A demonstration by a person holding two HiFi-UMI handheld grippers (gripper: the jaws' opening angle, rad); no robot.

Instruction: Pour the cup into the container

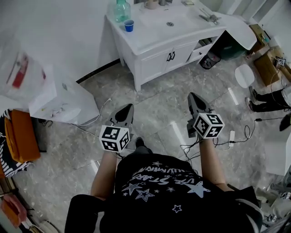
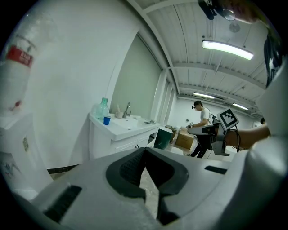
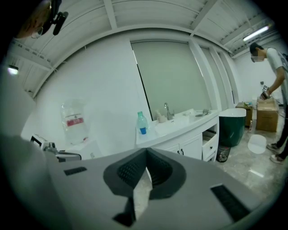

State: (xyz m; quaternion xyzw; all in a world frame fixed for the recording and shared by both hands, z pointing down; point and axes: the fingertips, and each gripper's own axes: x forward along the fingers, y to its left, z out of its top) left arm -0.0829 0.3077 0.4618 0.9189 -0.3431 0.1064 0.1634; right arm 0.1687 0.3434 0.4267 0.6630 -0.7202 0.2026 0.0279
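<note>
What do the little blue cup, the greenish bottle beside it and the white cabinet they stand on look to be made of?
Blue cup: probably plastic; opaque, even colour.
Greenish bottle: clear tinted plastic or glass; light passes through, too small to tell which.
White cabinet: likely painted wood or board; smooth white panelled doors, dark handles.

Two claws (image 1: 130, 106) (image 1: 192, 95), one blue cup (image 1: 129, 25), one green bottle (image 1: 121, 10), one vanity (image 1: 157, 57)
</note>
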